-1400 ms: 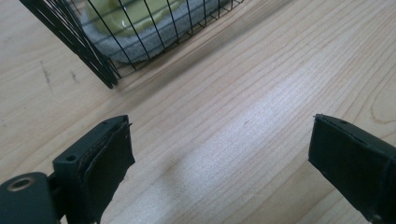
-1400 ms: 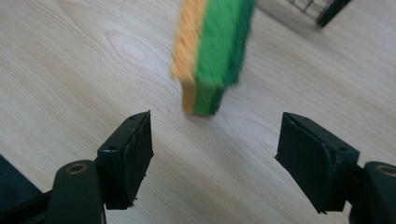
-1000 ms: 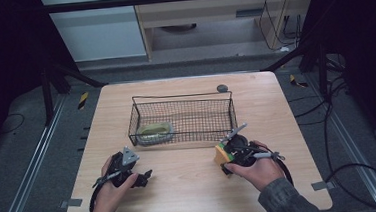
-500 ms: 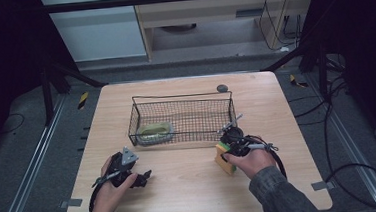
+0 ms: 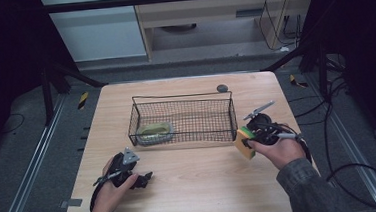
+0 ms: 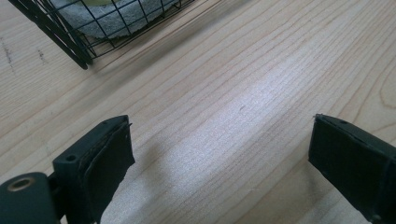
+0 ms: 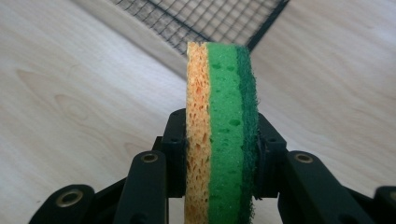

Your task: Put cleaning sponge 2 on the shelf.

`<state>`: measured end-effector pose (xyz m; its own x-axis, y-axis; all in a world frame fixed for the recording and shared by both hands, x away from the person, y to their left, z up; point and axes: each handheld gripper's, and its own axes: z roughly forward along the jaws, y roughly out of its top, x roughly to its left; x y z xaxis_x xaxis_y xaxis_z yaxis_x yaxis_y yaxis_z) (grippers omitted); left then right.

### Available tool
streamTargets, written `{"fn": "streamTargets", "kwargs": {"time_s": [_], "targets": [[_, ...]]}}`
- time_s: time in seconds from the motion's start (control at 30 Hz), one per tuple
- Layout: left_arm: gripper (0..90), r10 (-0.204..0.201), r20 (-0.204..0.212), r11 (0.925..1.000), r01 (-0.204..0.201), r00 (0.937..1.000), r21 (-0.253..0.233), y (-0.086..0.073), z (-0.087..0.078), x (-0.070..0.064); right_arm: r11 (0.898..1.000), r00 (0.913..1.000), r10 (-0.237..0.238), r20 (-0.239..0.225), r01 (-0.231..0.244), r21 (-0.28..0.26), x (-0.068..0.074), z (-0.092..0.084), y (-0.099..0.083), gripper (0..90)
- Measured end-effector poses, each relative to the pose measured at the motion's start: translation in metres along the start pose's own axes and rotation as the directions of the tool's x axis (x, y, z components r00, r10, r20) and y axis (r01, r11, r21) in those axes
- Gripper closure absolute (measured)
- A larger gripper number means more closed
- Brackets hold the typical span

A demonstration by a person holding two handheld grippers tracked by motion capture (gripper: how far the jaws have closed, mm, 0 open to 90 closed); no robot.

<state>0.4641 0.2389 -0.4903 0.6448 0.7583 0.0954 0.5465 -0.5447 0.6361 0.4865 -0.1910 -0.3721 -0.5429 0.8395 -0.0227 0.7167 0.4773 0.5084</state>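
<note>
Resting on a pale wooden table (image 5: pixel 196 185), the left tool (image 5: pixel 146 178) gapes; the right tool (image 5: pixel 246 143) pinches a sponge (image 5: pixel 243 143).

Sponge (image 7: pixel 222 135): layered block, orange-yellow foam on one face, bright green foam in the middle, dark green scouring pad on the other face. Stands on edge between the two black pads of the right gripper (image 7: pixel 219 154), which press its two broad faces. In the high view the sponge (image 5: pixel 244 143) sits above the wooden table (image 5: pixel 201 180), just beside the right front corner of the wire basket (image 5: pixel 183 117).
</note>
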Motion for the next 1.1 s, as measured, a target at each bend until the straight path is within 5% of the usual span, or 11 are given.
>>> {"fn": "streamTargets", "kwargs": {"time_s": [0.47, 1.1], "targets": [[4.9, -0.005, 0.014, 0.9998, 0.004, 0.9999, 0.020, -0.002, 0.005, -0.002, 0.999, 0.9978, 0.009, 0.066, -0.007, -0.036, -0.041, -0.026, 0.030, 65.0], [2.2, -0.031, 0.051, 0.9993, 0.031, 0.9982, 0.020, -0.005, 0.007, 0.000, 0.990, 0.9938, -0.014, 0.110, 0.030, -0.139, -0.056, -0.053, 0.084, 65.1]]}}
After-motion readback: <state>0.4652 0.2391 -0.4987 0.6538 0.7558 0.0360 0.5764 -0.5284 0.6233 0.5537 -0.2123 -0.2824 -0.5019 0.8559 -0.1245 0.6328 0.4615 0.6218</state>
